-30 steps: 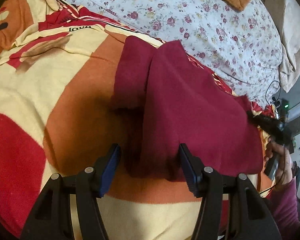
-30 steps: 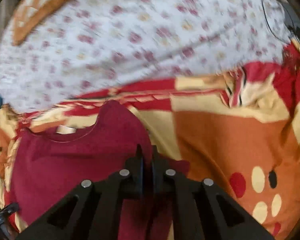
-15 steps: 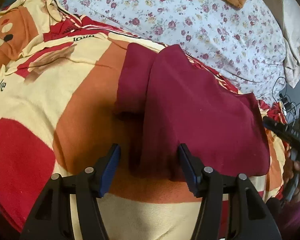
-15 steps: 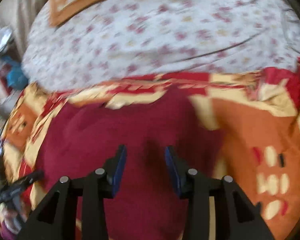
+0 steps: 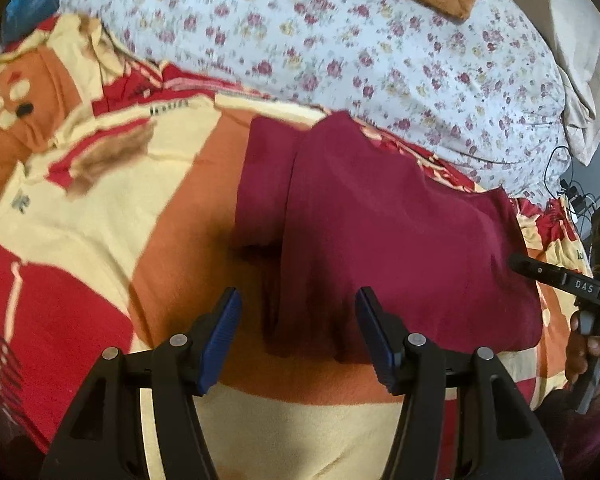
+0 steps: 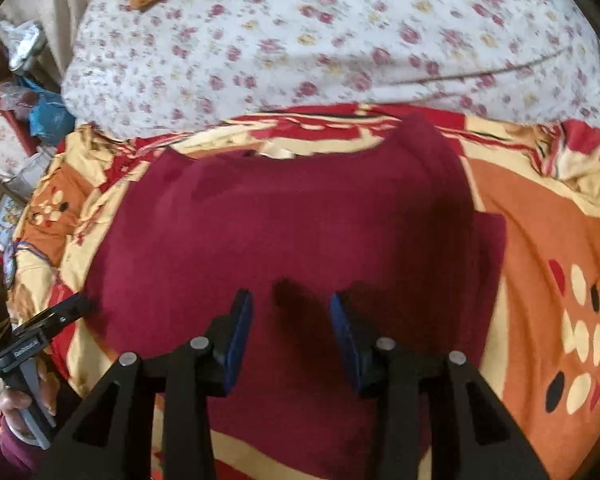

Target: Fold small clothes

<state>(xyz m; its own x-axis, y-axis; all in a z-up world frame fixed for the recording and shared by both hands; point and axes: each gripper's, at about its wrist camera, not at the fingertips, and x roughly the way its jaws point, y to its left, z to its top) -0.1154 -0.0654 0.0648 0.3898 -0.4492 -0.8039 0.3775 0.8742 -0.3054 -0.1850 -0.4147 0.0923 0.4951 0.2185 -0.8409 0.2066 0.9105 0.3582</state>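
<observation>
Maroon shirt [image 6: 284, 232]: lay flat on patterned blanket [image 5: 100, 208], one side folded over, neckline toward floral quilt [image 6: 340, 40]. Left gripper [image 5: 298, 332]: jaws apart, empty, at the shirt's near edge. Right gripper [image 6: 290, 332]: jaws apart, empty, above the cloth. Bare blanket lay beside the folded side.

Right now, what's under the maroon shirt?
The maroon shirt lies on the red, orange and cream blanket, one sleeve folded over. Whatever lies beneath the shirt's middle is covered.
</observation>
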